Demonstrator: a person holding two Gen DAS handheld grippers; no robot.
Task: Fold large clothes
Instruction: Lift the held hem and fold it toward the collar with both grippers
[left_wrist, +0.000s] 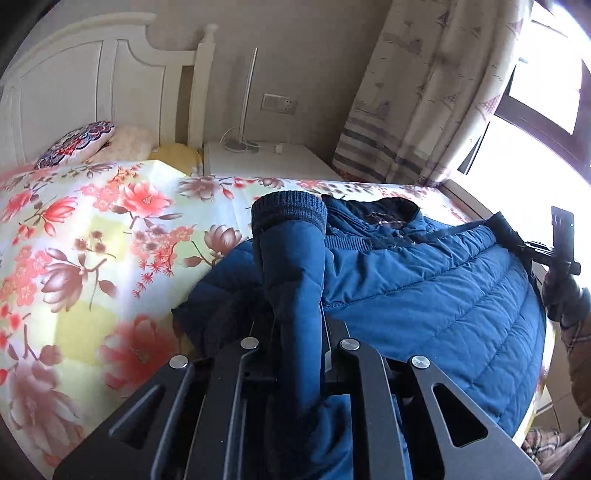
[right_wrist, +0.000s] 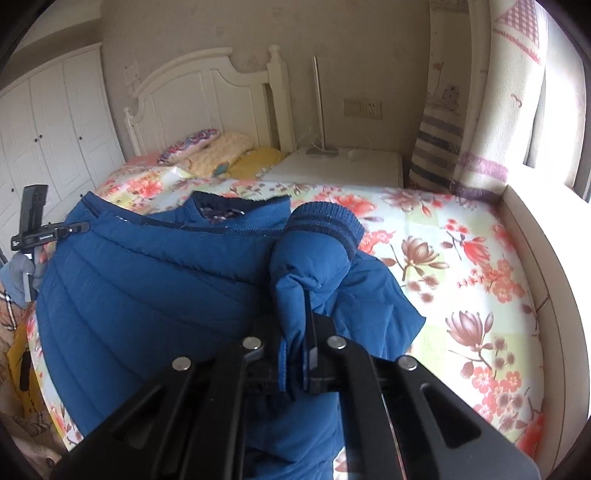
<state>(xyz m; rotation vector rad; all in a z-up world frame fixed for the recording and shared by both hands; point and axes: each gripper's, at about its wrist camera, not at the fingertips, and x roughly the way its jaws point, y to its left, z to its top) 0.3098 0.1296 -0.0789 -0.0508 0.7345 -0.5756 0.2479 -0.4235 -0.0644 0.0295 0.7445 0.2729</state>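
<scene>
A blue quilted jacket (left_wrist: 424, 295) lies spread on the floral bedspread (left_wrist: 92, 229), collar toward the headboard. In the left wrist view one sleeve (left_wrist: 291, 258), with its ribbed knit cuff (left_wrist: 290, 212) pointing up and away, runs between the fingers of my left gripper (left_wrist: 299, 325), which is shut on it. The right wrist view shows the jacket (right_wrist: 147, 288) again. Its other sleeve (right_wrist: 310, 273), with a dark cuff (right_wrist: 327, 223), is pinched in my right gripper (right_wrist: 295, 332), which is shut on it. Both sleeves are lifted over the jacket body.
The white headboard (right_wrist: 207, 99) and pillows (right_wrist: 218, 151) are at the far end. A white nightstand (right_wrist: 343, 166) with a thin lamp stands beside the bed. Curtains (right_wrist: 491, 110) and a window ledge run along the right. A white wardrobe (right_wrist: 48, 129) is at the left.
</scene>
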